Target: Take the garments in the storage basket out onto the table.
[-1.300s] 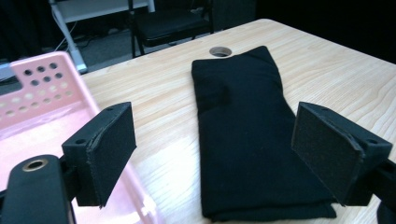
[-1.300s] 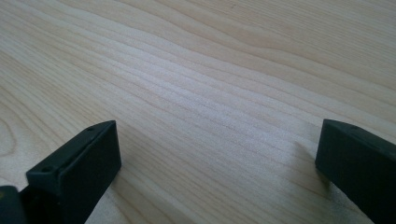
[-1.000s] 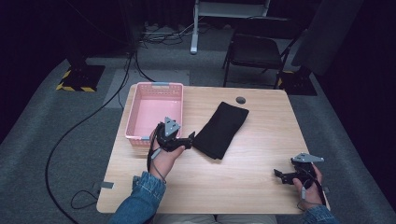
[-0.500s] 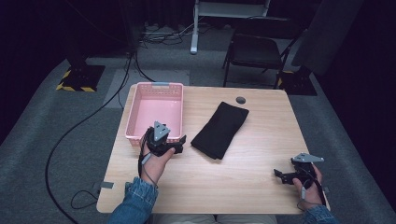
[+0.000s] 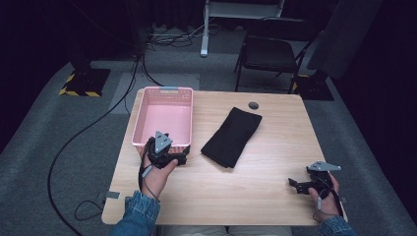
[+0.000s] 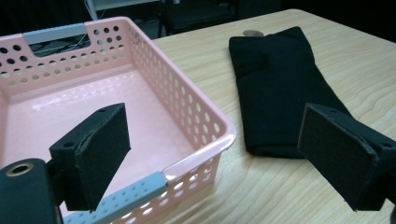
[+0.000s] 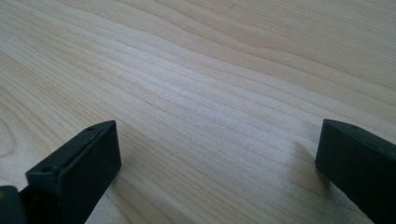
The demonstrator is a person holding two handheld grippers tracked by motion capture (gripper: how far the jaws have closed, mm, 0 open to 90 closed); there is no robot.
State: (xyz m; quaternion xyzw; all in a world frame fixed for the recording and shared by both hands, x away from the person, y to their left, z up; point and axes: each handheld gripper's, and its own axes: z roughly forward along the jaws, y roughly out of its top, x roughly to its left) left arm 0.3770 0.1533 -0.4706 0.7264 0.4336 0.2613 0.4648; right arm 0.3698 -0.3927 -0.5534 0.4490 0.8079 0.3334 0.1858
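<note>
A folded black cloth (image 5: pixel 232 136) lies on the wooden table (image 5: pixel 265 167), to the right of an empty pink perforated basket (image 5: pixel 138 118). My left gripper (image 5: pixel 180 160) hovers at the basket's near right corner, open, with nothing between its pads. In the left gripper view its jaws (image 6: pixel 219 154) frame that corner of the basket (image 6: pixel 187 95), and the cloth (image 6: pixel 280 79) lies beyond on the right. My right gripper (image 5: pixel 298 185) rests low near the table's front right corner, open; in the right gripper view its jaws (image 7: pixel 215 172) stand wide over bare wood.
A small dark round disc (image 5: pixel 253 104) sits on the table behind the cloth. A folding chair (image 5: pixel 268 54) stands beyond the far edge, and cables (image 5: pixel 88 128) trail across the grey carpet at the left.
My left gripper has drawn back from the cloth's near end, leftward and toward the person, to the basket's near right corner. The right gripper has stayed put.
</note>
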